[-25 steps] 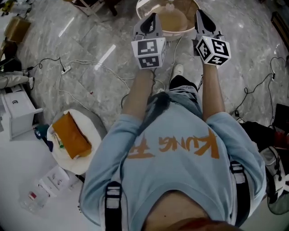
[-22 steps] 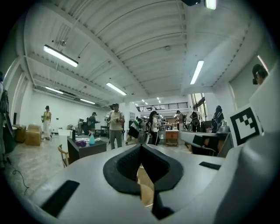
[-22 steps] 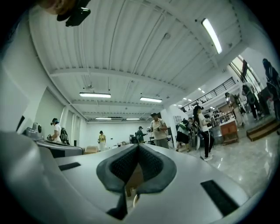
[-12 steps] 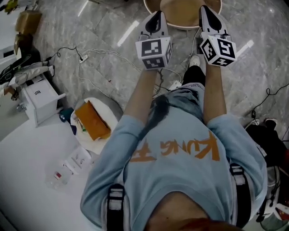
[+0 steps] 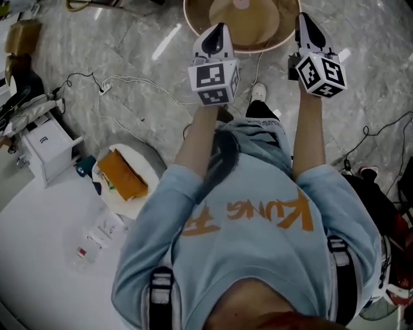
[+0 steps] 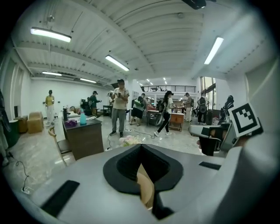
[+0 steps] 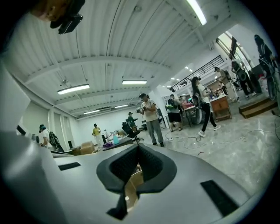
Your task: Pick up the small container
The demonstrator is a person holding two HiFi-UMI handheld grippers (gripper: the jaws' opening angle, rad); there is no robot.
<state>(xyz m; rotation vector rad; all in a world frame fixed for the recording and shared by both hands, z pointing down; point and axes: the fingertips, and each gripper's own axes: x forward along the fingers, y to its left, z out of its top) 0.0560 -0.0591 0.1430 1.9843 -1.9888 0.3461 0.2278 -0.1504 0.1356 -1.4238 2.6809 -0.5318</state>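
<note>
My left gripper (image 5: 217,31): the two jaws are pressed together. Nothing is held between them.
My right gripper (image 5: 303,19): the jaws are together too, with nothing in them.
How I hold them: both are out in front of me, side by side but apart. Each one has its marker cube (image 5: 214,78) facing up at my head.
Small container: I think it is the little pale thing (image 5: 241,3) on the round table (image 5: 193,26), at the very top of the head view. It is too small there to be sure. It sits ahead of my jaws and neither gripper touches it.
Floor: grey marble, with white cables (image 5: 142,84) lying across it.
To my left: a round white stool (image 5: 150,160) with an orange-brown thing (image 5: 121,174) on top, and a white box (image 5: 45,145) near it.
The room: people (image 6: 119,105) stand far off by desks under long ceiling lights.
</note>
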